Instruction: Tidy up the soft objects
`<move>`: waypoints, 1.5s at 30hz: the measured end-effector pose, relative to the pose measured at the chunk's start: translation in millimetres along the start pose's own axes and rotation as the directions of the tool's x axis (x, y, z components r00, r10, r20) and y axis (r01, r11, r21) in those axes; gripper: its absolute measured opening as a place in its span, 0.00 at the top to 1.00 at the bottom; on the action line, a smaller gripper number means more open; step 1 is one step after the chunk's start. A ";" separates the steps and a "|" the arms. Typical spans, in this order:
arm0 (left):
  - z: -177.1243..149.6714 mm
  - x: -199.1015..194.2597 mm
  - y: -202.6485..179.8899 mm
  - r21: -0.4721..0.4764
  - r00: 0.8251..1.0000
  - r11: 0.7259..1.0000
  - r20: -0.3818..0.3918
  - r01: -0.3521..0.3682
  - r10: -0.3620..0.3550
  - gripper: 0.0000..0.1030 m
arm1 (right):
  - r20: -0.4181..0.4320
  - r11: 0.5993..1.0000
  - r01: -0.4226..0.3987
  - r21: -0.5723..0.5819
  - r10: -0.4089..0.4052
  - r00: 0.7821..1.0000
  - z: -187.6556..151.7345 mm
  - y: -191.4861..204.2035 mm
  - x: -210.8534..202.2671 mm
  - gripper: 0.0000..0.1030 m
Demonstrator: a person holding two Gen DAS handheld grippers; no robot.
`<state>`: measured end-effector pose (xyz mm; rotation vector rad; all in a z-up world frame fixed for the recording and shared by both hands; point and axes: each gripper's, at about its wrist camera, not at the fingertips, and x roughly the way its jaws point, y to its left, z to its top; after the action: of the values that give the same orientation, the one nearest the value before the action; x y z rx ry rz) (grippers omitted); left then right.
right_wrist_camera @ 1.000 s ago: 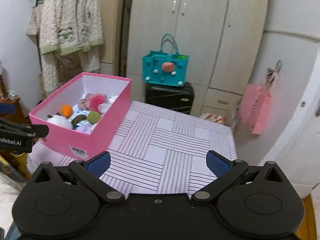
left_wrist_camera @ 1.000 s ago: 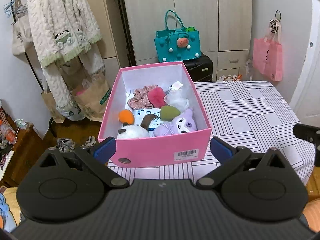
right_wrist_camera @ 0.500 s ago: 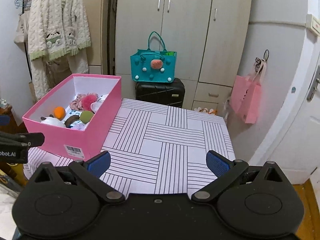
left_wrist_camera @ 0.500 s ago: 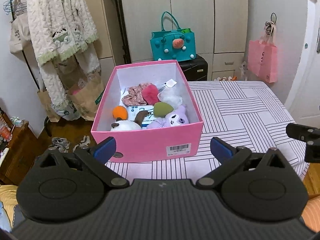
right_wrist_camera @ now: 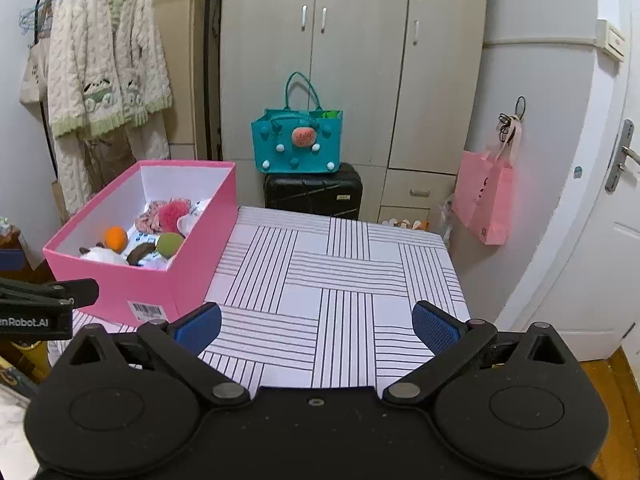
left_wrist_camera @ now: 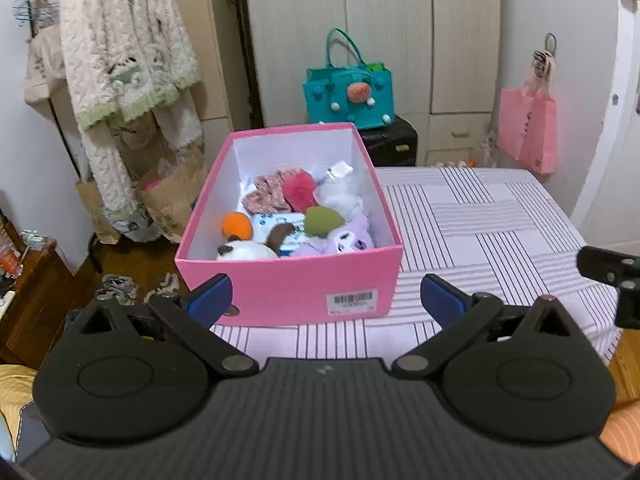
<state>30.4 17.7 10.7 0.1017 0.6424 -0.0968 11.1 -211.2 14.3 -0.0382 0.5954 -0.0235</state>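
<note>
Your left tongs (left_wrist_camera: 325, 296) gape wide and hold nothing, hovering off the bench's (left_wrist_camera: 480, 216) near edge, facing the box (left_wrist_camera: 288, 284) at its left edge. This view looks down on the toys: orange ball (left_wrist_camera: 237, 226), green one (left_wrist_camera: 322, 220), purple plush (left_wrist_camera: 344, 240), pink puff (left_wrist_camera: 300, 190). Your right tongs (right_wrist_camera: 316, 326) are equally wide and empty over the near edge; their view hides the purple plush behind the box wall but shows the door (right_wrist_camera: 600, 240).

Open pink box (left_wrist_camera: 280, 288) sits upright at the table's left edge, holding soft toys: orange ball (left_wrist_camera: 237, 226), green ball (left_wrist_camera: 322, 219), pink pom-pom (left_wrist_camera: 300, 190), purple plush (left_wrist_camera: 344, 240), white plush (left_wrist_camera: 244, 251).
</note>
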 end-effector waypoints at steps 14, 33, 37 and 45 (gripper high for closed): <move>-10.5 -3.6 -11.1 0.005 0.991 0.999 0.122 -0.049 0.048 0.01 | 0.090 0.999 0.045 -0.031 -0.042 0.995 -14.0 3.1 -1.6 0.00; -16.7 -6.0 -11.2 -0.009 0.985 0.999 0.164 -0.045 0.046 0.01 | 0.108 0.999 0.049 -0.016 -0.047 0.993 -18.3 1.4 -0.8 0.00; -16.6 -5.9 -11.6 -0.010 0.985 0.999 0.168 -0.043 0.045 0.01 | 0.102 0.999 0.051 -0.012 -0.049 0.994 -18.3 0.5 0.9 0.00; -16.9 -6.6 -11.8 -0.009 0.985 0.999 0.165 -0.046 0.047 0.01 | 0.098 0.999 0.052 -0.013 -0.050 0.994 -17.8 -0.1 3.2 0.00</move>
<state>13.7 8.4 0.5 0.1023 0.4738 -0.0578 3.8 -211.9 -2.2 -0.0692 0.4972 -0.0660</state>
